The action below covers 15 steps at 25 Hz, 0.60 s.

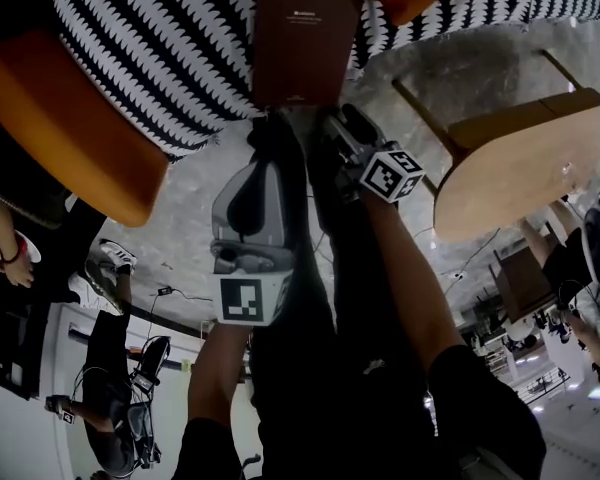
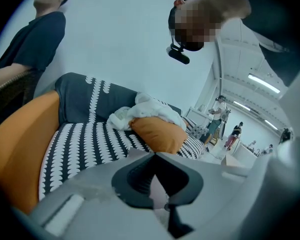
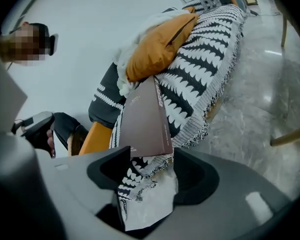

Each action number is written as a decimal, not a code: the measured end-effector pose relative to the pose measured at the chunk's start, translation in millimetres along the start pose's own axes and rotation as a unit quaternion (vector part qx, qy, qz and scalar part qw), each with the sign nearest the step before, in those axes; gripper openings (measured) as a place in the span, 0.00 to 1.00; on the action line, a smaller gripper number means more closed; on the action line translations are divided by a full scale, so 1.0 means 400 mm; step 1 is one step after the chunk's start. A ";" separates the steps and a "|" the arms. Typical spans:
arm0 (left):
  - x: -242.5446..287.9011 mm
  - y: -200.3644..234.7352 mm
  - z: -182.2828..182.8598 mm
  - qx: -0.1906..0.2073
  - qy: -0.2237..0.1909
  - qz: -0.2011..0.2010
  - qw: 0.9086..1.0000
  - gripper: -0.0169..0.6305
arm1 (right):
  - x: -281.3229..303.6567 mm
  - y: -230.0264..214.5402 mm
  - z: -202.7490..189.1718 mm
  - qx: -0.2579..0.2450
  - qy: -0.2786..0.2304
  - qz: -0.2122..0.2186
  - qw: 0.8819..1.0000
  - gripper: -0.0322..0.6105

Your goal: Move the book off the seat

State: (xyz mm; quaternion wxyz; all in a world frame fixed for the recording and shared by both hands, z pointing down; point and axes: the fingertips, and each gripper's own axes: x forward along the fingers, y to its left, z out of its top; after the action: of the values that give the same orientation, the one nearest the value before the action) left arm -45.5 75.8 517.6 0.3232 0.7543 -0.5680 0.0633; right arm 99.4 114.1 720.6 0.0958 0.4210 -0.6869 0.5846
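A dark maroon book (image 1: 302, 38) lies on the black-and-white patterned sofa seat (image 1: 160, 38), near its front edge. In the right gripper view the book (image 3: 144, 121) reaches down to my right gripper (image 3: 152, 169), which is open; the book's near edge sits just at the wide gap between the jaws, and the pads do not press on it. In the head view the right gripper (image 1: 332, 120) is below the book's right corner. My left gripper (image 1: 270, 133) points at the sofa edge under the book. Seen in its own view, the left gripper (image 2: 154, 156) is shut and empty.
An orange armrest cushion (image 1: 70, 128) bounds the seat on the left. An orange pillow (image 2: 157, 134) with white cloth (image 2: 150, 109) on it lies further along the sofa. A wooden side table (image 1: 525, 153) stands on the grey floor at right. A person (image 2: 30, 49) sits nearby.
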 end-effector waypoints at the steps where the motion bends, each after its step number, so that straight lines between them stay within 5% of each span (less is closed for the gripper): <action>1: 0.007 0.007 -0.001 -0.001 0.001 0.001 1.000 0.03 | 0.008 -0.002 0.000 0.004 0.000 0.003 1.000 0.47; 15: 0.058 0.042 -0.016 -0.021 0.016 -0.011 1.000 0.03 | 0.093 0.001 -0.003 0.076 -0.012 0.053 0.996 0.58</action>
State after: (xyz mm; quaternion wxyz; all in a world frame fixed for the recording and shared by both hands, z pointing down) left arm -50.7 58.1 540.1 0.3490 0.7521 -0.5558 0.0602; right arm 75.2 97.8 743.8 0.0243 0.3967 -0.6632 0.6342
